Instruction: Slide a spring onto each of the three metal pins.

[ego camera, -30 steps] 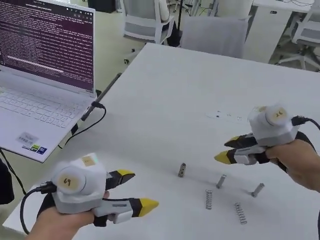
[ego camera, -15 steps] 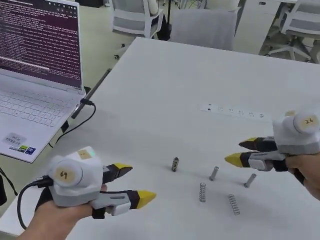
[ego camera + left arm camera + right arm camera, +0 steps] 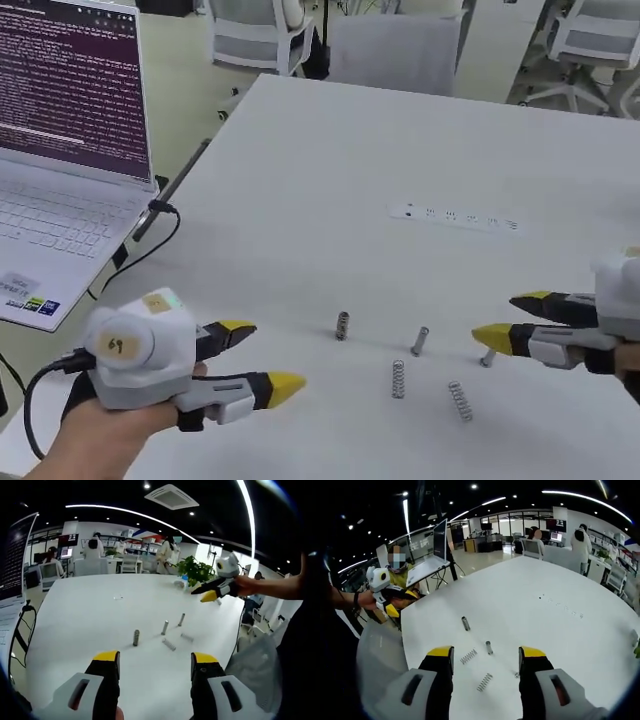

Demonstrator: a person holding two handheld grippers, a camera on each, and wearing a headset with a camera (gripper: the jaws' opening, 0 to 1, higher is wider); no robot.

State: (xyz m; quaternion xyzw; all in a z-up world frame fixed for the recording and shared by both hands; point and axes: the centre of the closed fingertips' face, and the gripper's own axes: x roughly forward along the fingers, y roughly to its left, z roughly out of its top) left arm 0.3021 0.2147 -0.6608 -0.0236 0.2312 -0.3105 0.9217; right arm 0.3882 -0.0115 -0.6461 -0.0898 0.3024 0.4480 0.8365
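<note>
On the table [image 3: 330, 180], noted one sprung pin [image 3: 342, 325], two bare pins [image 3: 419, 341] and two loose springs [image 3: 398, 379]; found left gripper [image 3: 265, 355] and right gripper [image 3: 510, 318] gaping, empty.

Three upright metal pins [image 3: 420, 341] in a row, a spring [image 3: 342, 325] around the leftmost; two loose springs [image 3: 399, 379] flat beside them.

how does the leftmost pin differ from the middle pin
The leftmost pin looks ribbed and darker, with a spring coiled around it; the middle pin is smooth, bright and bare. The leftmost pin stands nearer the left gripper; the middle pin stands just beyond a loose spring. Both stand on the white table.
</note>
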